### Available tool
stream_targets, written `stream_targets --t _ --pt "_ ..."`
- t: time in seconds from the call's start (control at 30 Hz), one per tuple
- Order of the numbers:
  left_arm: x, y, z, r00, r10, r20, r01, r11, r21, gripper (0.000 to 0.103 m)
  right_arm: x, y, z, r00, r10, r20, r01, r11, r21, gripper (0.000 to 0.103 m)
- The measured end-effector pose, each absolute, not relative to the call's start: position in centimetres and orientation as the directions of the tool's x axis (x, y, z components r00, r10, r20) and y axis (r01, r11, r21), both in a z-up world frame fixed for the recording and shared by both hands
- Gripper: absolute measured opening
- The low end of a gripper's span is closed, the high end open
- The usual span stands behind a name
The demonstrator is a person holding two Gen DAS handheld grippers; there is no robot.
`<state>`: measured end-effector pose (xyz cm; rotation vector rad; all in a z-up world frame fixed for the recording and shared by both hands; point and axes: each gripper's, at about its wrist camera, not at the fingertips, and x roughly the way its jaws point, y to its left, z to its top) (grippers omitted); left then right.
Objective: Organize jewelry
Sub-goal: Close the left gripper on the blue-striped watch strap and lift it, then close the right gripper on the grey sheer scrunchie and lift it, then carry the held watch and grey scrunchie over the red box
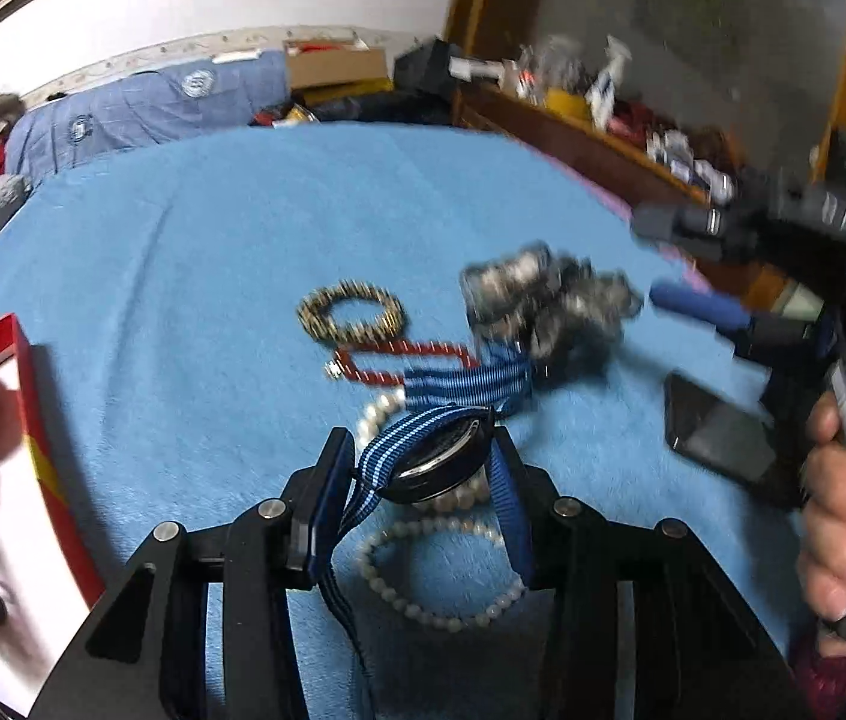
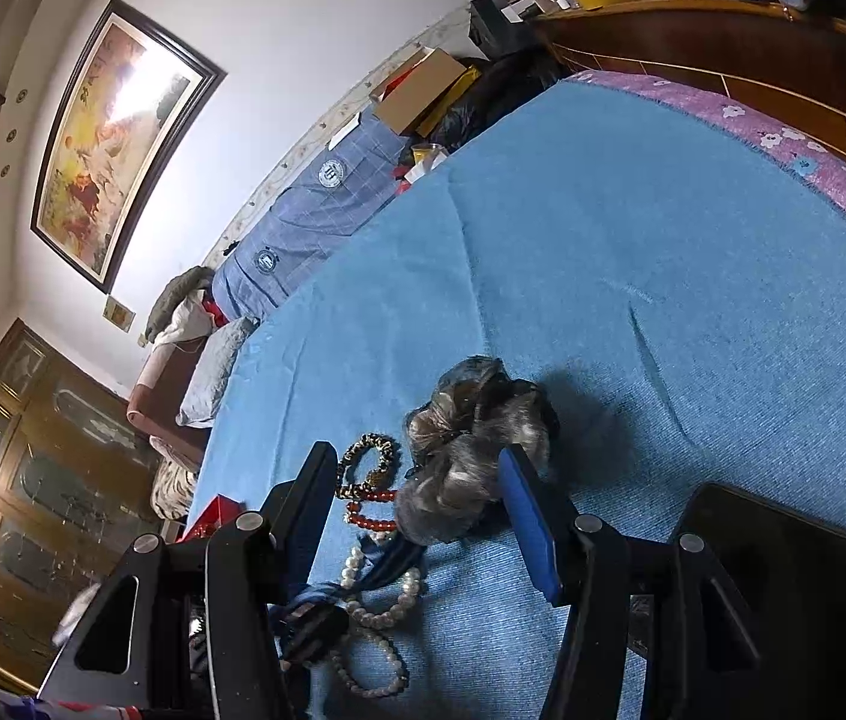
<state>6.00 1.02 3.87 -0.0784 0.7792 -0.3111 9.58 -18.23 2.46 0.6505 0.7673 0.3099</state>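
My left tongs [image 1: 423, 450] were clamped on the watch [image 1: 441, 468] by its case, just above the pearl bracelet [image 1: 423, 570] on the bed [image 1: 213, 228]; the striped strap dangled loose. My right tongs [image 2: 417, 480] stood wide beside the grey scrunchie [image 2: 471, 450]. I judged a slow carry toward the red box [image 1: 33, 420], left of the pearls, safest against snagging.

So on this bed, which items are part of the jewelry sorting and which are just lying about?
Job:
watch, in the left gripper
pearl necklace
red bracelet
gold bracelet
grey scrunchie, right gripper open near it
red box

Lying about:
phone
pillows
cardboard box
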Motion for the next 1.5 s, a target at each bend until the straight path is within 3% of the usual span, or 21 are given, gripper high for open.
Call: stream_targets --t 0.23,0.57,0.6,0.63,0.67,0.7,1.5 --pt "5.9 3.6 6.5 0.762 -0.289 -0.579 0.187 0.955 -0.230 0.043 10.1 -18.1 1.6 0.680 0.447 -0.581 0.005 0.789 0.614 0.070" --pt "5.3 4.2 7.5 0.800 -0.251 -0.545 0.164 0.965 -0.204 0.043 12.5 -15.8 -0.2 0.636 0.350 -0.688 0.047 0.872 0.487 0.075" --pt "5.2 4.2 7.5 0.803 -0.244 -0.544 0.161 0.967 -0.196 0.043 13.0 -15.3 -0.5 0.628 0.356 -0.692 0.033 0.876 0.481 0.074" --pt "5.2 4.1 7.5 0.805 -0.237 -0.543 0.160 0.969 -0.186 0.043 13.3 -15.0 -0.7 0.620 0.363 -0.695 0.017 0.880 0.475 0.058" --pt "5.1 4.1 7.5 0.808 -0.232 -0.542 0.159 0.971 -0.180 0.043 13.4 -14.6 -0.9 0.612 0.371 -0.699 0.003 0.882 0.471 0.028" --pt "5.1 4.1 7.6 0.810 -0.230 -0.540 0.158 0.971 -0.178 0.043 13.6 -14.3 -1.1 0.597 0.374 -0.709 -0.008 0.887 0.461 0.021" --pt "3.8 3.7 8.3 0.871 -0.133 -0.472 0.111 0.991 -0.074 0.044 7.8 -11.4 4.1 0.747 0.402 -0.529 -0.214 0.899 0.382 0.019"
